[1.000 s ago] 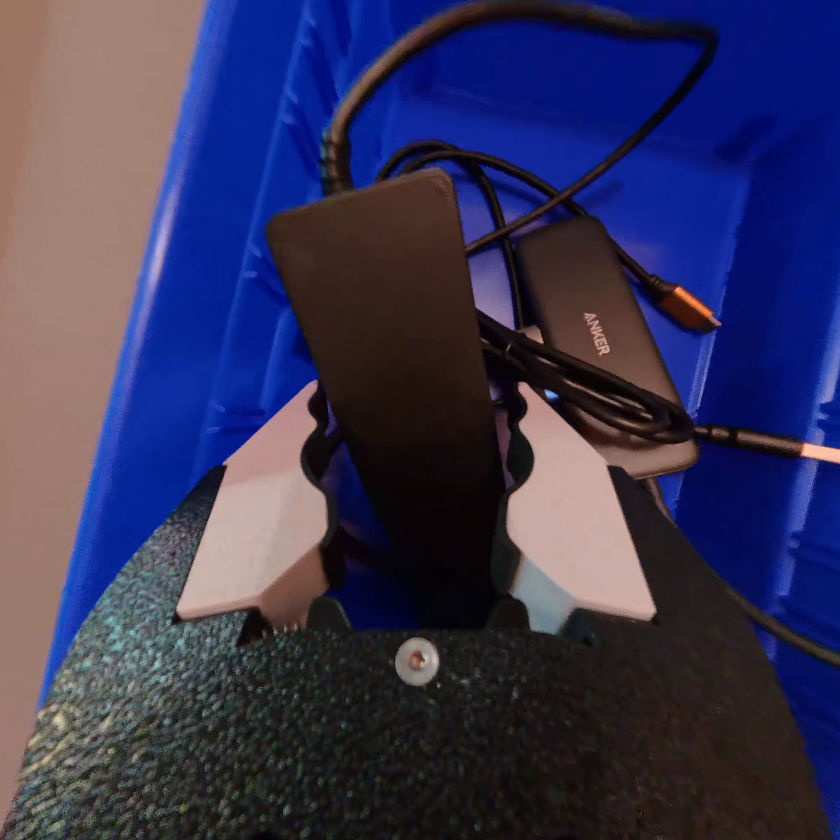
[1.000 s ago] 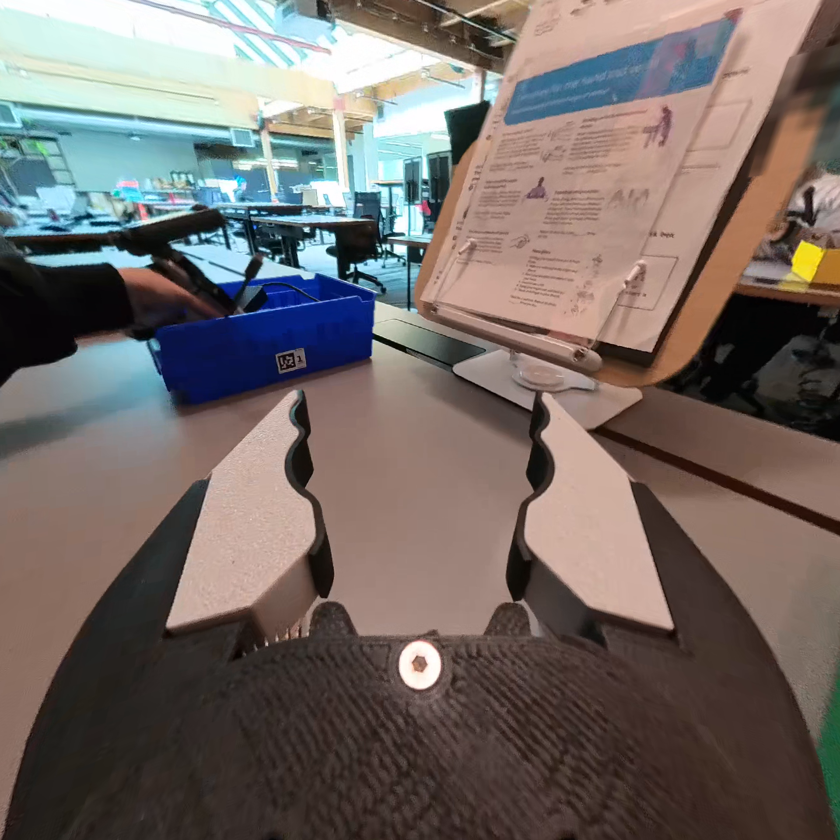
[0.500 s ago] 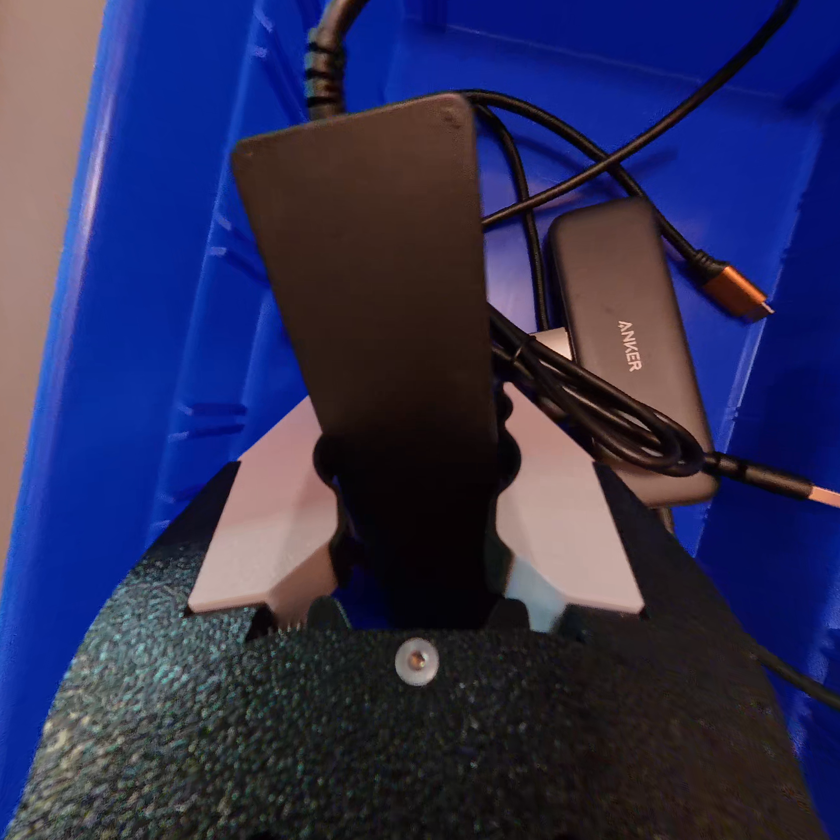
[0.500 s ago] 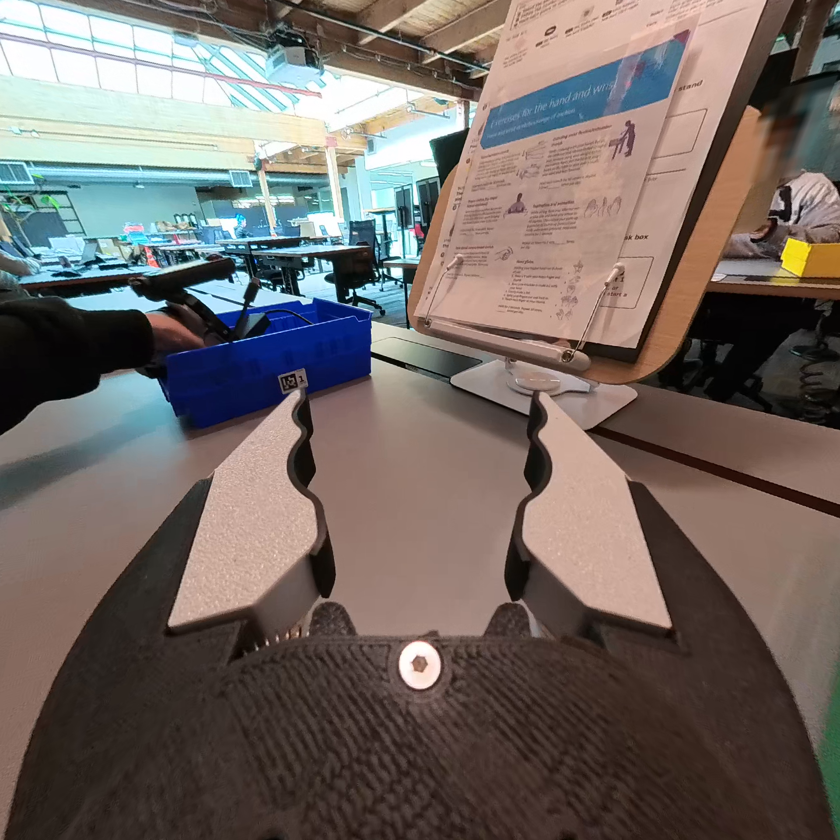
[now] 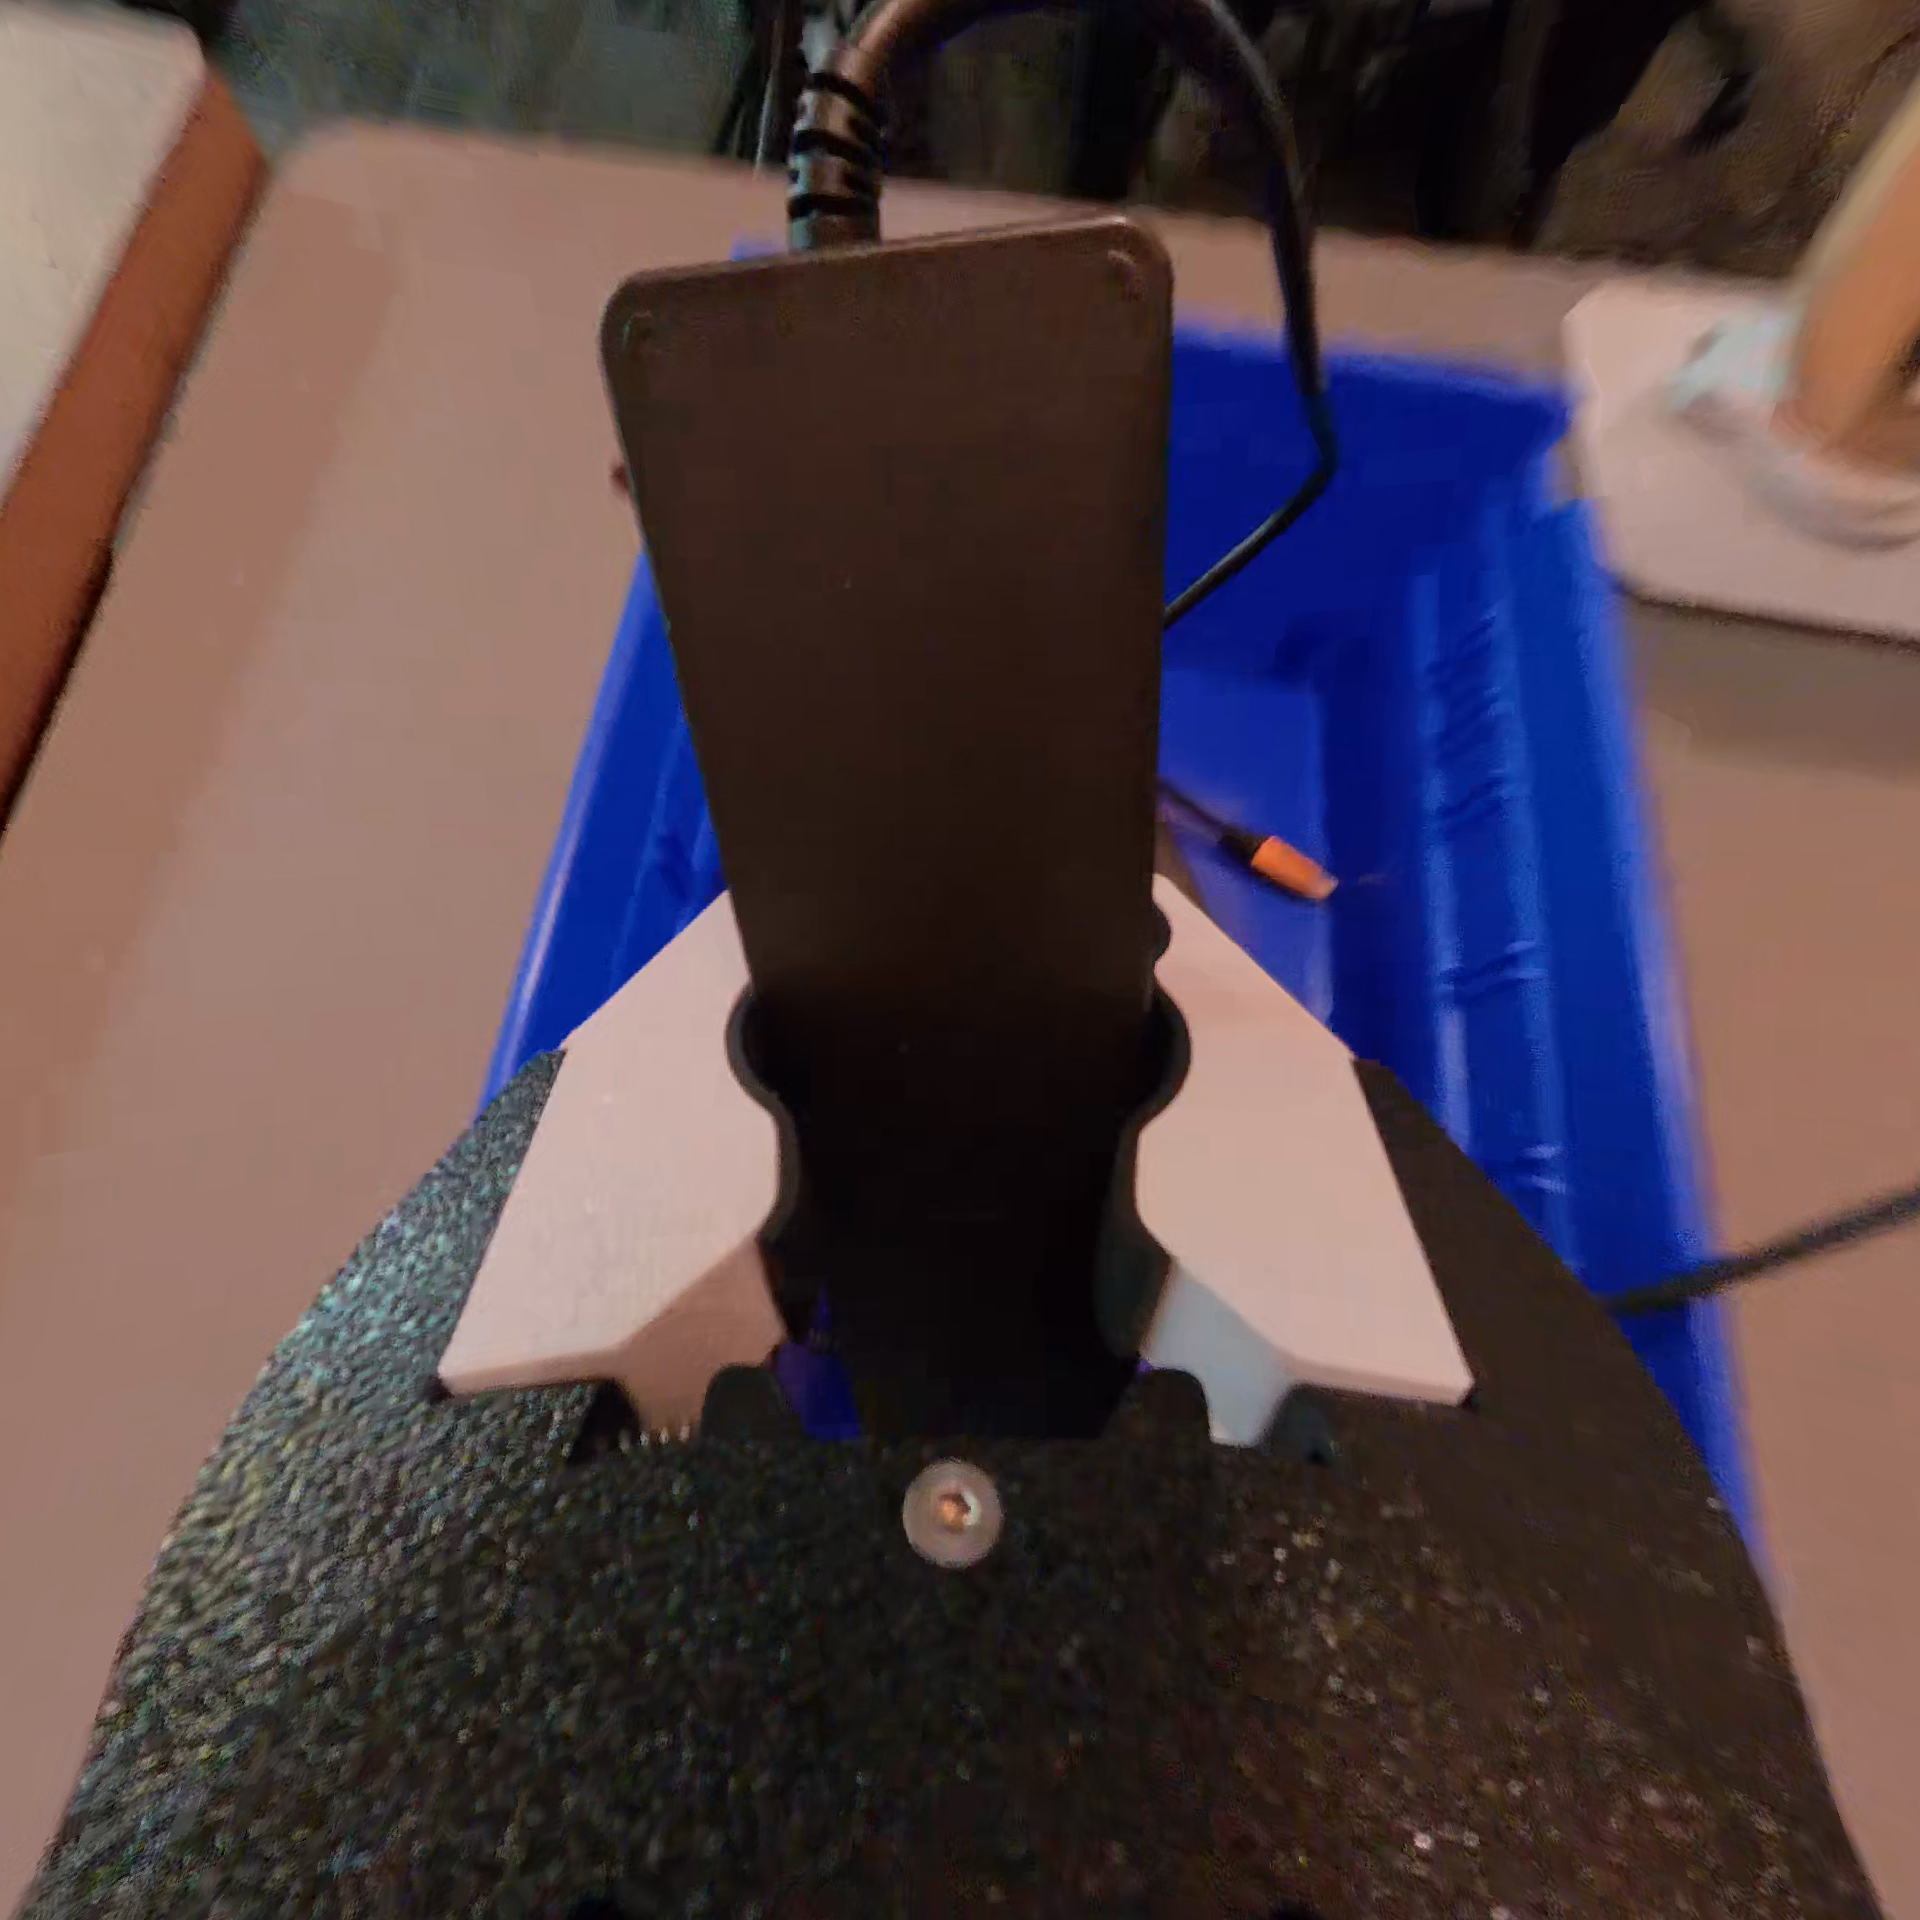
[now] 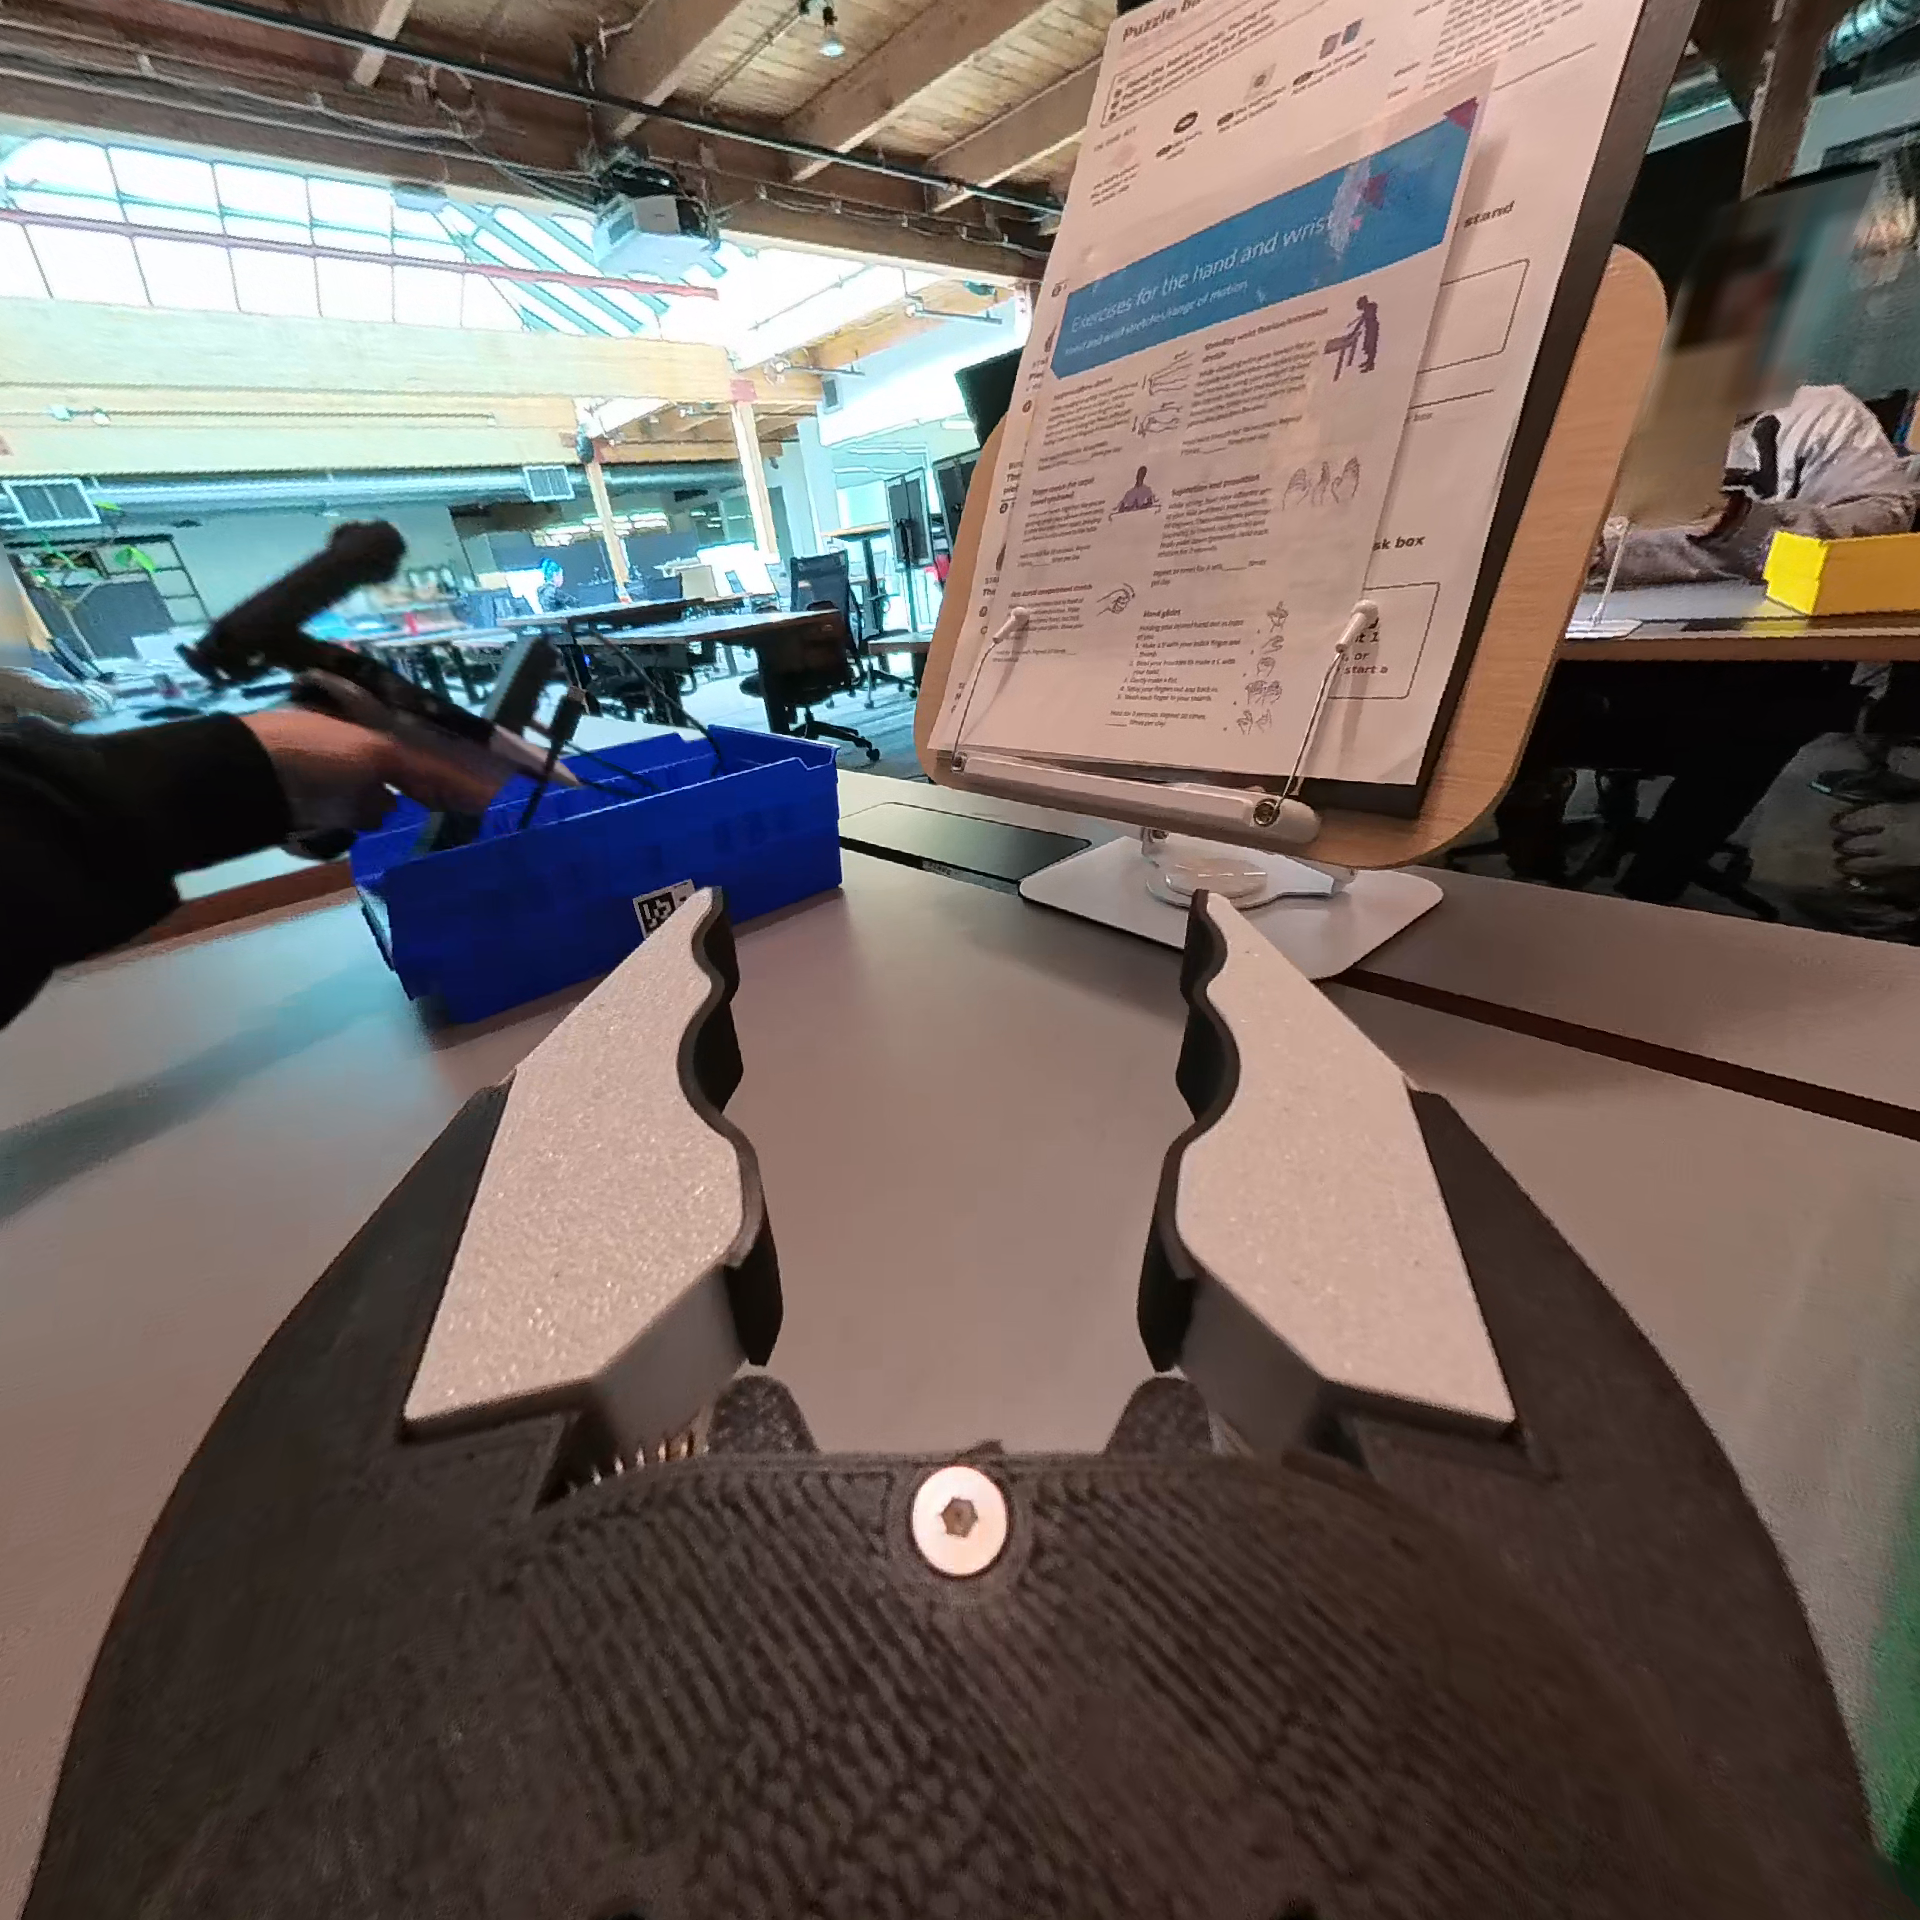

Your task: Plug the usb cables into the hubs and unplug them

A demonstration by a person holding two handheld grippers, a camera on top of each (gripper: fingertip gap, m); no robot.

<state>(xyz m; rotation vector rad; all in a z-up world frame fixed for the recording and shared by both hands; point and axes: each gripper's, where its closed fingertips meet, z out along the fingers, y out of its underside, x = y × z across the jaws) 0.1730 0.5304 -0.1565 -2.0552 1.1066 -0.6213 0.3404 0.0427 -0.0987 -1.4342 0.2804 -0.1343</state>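
Note:
My left gripper (image 5: 945, 935) is shut on a flat black hub (image 5: 894, 582) and holds it up above the blue bin (image 5: 1475, 727). The hub's thick black cable (image 5: 836, 125) leaves its far end and loops down into the bin. An orange-tipped cable plug (image 5: 1283, 862) lies in the bin. In the right wrist view the left gripper (image 6: 499, 743) holds the hub (image 6: 520, 681) tilted over the bin (image 6: 582, 894), with cables hanging. My right gripper (image 6: 956, 925) is open and empty, just above the grey table (image 6: 935, 1143).
A document stand (image 6: 1247, 468) with printed sheets stands on a white base (image 6: 1226, 894) to the right of the bin. A yellow box (image 6: 1839, 566) and a seated person are on another table at the far right. A dark seam (image 6: 1662, 1060) crosses the table.
My left gripper has lifted the black hub up out of the bin, so the second hub has dropped out of view. The right gripper has stayed open and almost still.

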